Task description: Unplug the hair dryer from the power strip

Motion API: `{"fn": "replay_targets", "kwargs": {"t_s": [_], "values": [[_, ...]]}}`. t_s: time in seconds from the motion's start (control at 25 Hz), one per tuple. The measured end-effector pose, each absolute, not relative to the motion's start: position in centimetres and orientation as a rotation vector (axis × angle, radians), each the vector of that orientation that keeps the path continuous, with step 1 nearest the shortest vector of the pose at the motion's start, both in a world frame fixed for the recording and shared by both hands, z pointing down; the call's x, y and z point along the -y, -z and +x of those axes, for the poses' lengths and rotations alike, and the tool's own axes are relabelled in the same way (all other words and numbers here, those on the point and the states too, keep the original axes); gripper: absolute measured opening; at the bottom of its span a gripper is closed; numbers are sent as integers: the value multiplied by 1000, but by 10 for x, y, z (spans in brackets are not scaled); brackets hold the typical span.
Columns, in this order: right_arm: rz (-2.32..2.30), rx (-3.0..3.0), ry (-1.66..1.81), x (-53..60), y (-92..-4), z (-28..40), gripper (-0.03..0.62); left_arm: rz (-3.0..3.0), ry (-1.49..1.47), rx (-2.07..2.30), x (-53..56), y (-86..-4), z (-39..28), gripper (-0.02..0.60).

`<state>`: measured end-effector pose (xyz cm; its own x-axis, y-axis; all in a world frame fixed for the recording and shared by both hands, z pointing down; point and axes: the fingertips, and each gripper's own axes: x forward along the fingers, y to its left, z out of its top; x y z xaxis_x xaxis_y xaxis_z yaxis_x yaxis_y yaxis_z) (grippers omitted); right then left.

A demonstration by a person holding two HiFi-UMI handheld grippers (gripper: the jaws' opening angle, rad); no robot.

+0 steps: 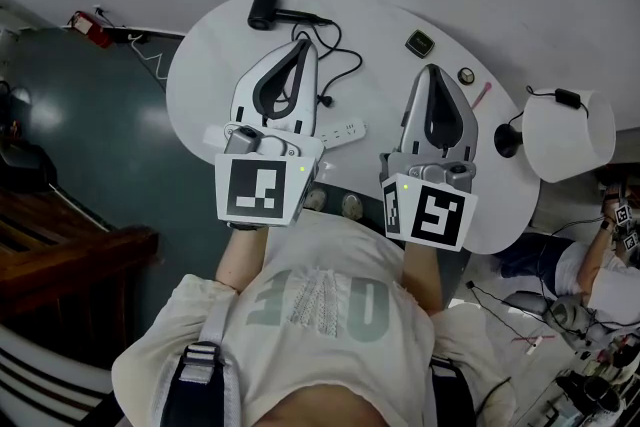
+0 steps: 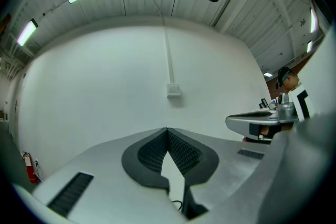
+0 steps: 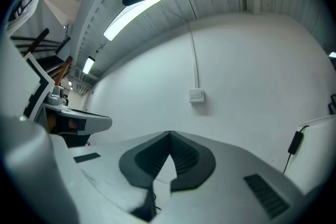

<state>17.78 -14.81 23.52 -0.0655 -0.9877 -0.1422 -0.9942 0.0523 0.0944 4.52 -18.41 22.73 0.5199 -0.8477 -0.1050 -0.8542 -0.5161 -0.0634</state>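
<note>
Pale grey T-shirt (image 1: 320,315) fills the bottom of the head view, nearest the lens; beyond it I hold both tools up over the white rounded bench (image 1: 200,75). Left gripper (image 1: 303,43): jaws together, nothing between them. Its own view shows the ribbed pads meeting at the tip, with bare white wall and a small white wall switch (image 2: 174,91) beyond. Right gripper (image 1: 432,69): jaws likewise together and empty, aimed at the same wall. Black hair dryer (image 1: 268,8) lies on its side near the far rim of the bench. Its thin black cord (image 1: 350,55) loops back toward me and ends in a dark plug (image 1: 325,100) lying on the bench top, just beside the long white power strip (image 1: 345,131) but, as far as I can tell, apart from it. The strip's left end is hidden under my left gripper. Judgement: plug looks out, task done or nearly so. Risks from here: cord slack runs right under the left tool, so lowering or sweeping it blind could hook the loop and drag the dryer toward the rim. Strip sits close to the bench's near edge, and a nudge could push it off. Neither gripper view shows the strip, so any further reach goes unchecked unless I tip the tools down first.
</note>
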Motion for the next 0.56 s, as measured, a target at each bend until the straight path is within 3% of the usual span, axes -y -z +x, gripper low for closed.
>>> {"fn": "replay_targets", "kwargs": {"t_s": [0.56], "values": [[-2107, -2277, -268, 150, -235, 174, 5, -2600, -38, -1555, 190, -234, 34, 3]]}}
